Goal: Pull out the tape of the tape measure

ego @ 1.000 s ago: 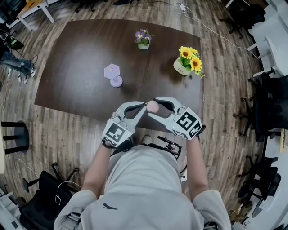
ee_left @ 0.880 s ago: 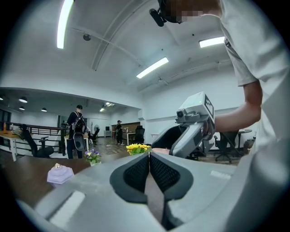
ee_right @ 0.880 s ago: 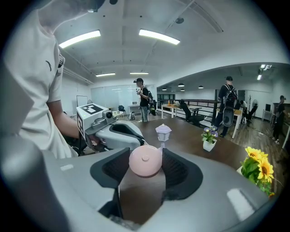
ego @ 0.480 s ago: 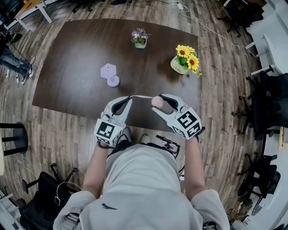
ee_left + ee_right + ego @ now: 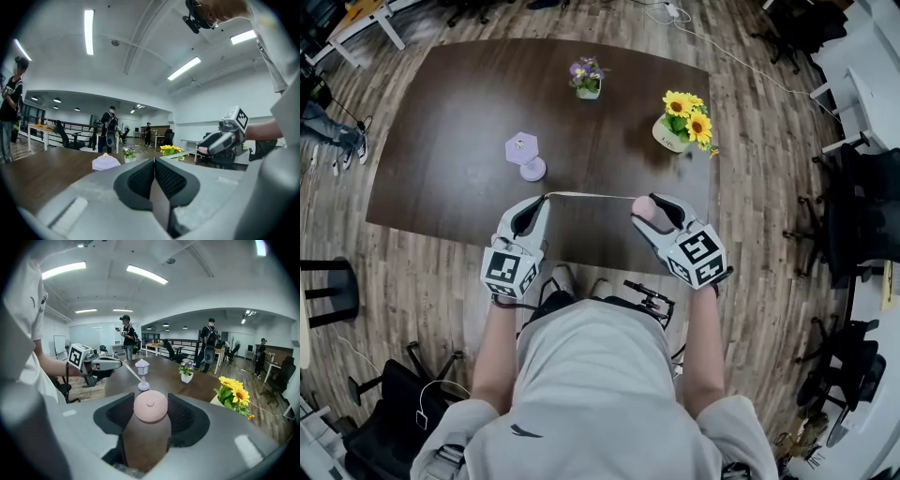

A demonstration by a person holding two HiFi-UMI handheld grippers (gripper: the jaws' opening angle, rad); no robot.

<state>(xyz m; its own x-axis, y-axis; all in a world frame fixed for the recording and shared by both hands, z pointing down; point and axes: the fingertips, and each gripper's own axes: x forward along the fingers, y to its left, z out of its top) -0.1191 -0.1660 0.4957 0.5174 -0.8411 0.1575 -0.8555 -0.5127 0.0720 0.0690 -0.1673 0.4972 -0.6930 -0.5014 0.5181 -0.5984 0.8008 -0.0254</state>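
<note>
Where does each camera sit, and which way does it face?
Head view: on the head, facing down at the table; torso, left gripper, right gripper show.
Left gripper view: on that gripper, facing across the table; shut jaws show.
Right gripper view: likewise, facing the left gripper; jaws grip the tape measure.
All share the sunflowers.

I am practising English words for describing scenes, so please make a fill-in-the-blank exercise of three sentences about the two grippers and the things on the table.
1. The right gripper is shut on a ____ tape measure.
2. The left gripper is shut on the end of the ____, which runs across to the tape measure.
3. On the table, the lilac lamp stands nearer to the ____ gripper.
Missing words: pink; tape; left.
</note>
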